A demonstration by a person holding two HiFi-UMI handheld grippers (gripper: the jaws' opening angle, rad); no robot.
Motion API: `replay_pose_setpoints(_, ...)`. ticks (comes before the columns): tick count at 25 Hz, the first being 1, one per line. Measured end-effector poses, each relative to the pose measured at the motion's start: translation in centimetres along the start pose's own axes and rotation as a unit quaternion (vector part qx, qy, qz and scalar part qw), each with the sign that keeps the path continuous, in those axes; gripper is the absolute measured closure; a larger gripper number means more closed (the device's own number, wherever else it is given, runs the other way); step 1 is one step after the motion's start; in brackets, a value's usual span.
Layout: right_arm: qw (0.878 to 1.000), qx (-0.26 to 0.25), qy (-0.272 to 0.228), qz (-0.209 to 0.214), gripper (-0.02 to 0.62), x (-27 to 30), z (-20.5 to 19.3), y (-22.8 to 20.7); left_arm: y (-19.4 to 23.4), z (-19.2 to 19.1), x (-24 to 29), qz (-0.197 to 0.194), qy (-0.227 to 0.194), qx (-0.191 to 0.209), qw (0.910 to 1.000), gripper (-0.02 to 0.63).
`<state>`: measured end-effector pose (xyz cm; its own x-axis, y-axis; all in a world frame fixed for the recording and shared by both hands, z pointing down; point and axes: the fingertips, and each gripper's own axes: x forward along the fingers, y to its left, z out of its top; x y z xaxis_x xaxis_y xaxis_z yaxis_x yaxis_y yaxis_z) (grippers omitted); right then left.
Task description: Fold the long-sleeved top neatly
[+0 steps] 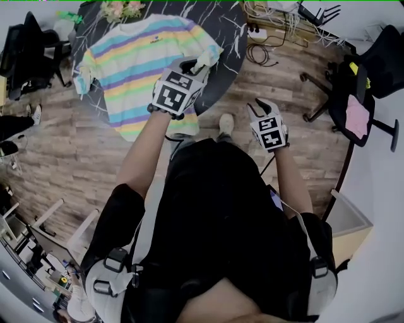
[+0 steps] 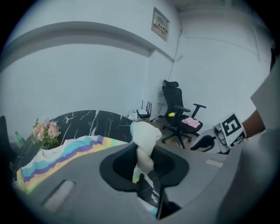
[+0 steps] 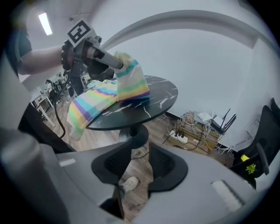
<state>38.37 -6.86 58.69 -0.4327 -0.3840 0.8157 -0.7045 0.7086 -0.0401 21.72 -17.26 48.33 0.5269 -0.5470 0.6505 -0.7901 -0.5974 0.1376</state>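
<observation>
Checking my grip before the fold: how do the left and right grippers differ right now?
The left gripper is shut on the sleeve cuff of the striped top; the right gripper stands open and empty. The left gripper is over the black table; the right gripper hangs beside it, over the wood floor. Both point downward.

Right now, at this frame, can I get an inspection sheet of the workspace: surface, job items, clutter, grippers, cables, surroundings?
Surface: round black marbled table, partly covered.
Job's things: striped top spread flat on it, hem hanging over the near edge; one sleeve cuff lifted.
Clutter: flowers at the far edge.
Grippers: left gripper shut on the cuff; right gripper open, empty, over the floor.
Cables: tangled cables and a power strip on the floor beside the table.
Surroundings: wood floor, office chair.
</observation>
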Motion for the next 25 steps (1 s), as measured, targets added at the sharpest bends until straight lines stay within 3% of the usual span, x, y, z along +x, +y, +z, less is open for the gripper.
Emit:
replay_pose_setpoints(5,1.000,0.025,-0.016,0.008,0.465,1.5,3.8,4.0,7.8,1.0,-3.7,0.029,-0.004,-0.005,0.9996,0.528)
replay_pose_setpoints(9,0.999,0.020,-0.017,0.019,0.466,2.8,6.4,7.4,13.8,-0.5,-5.8,0.062,0.004,-0.014,0.9980,0.526)
replay_pose_setpoints(15,1.000,-0.004,-0.010,0.018,0.466,4.7,9.7,9.9,21.0,-5.2,-9.1,0.110,0.004,-0.081,0.9906,0.526)
replay_pose_setpoints(18,1.000,-0.017,-0.010,0.023,0.466,5.8,11.5,11.5,23.9,-7.1,-11.1,0.118,-0.031,-0.139,0.9828,0.526)
replay_pose_setpoints(21,0.999,-0.033,-0.006,0.033,0.466,7.3,13.2,13.4,27.2,-8.7,-13.5,0.129,-0.082,-0.218,0.9639,0.526)
replay_pose_setpoints(23,0.998,-0.042,-0.008,0.036,0.466,8.4,14.5,14.5,29.1,-10.4,-14.5,0.137,-0.092,-0.258,0.9520,0.525)
replay_pose_setpoints(25,0.998,-0.047,-0.009,0.036,0.466,9.6,15.7,15.5,30.4,-12.5,-14.8,0.137,-0.079,-0.275,0.9483,0.522)
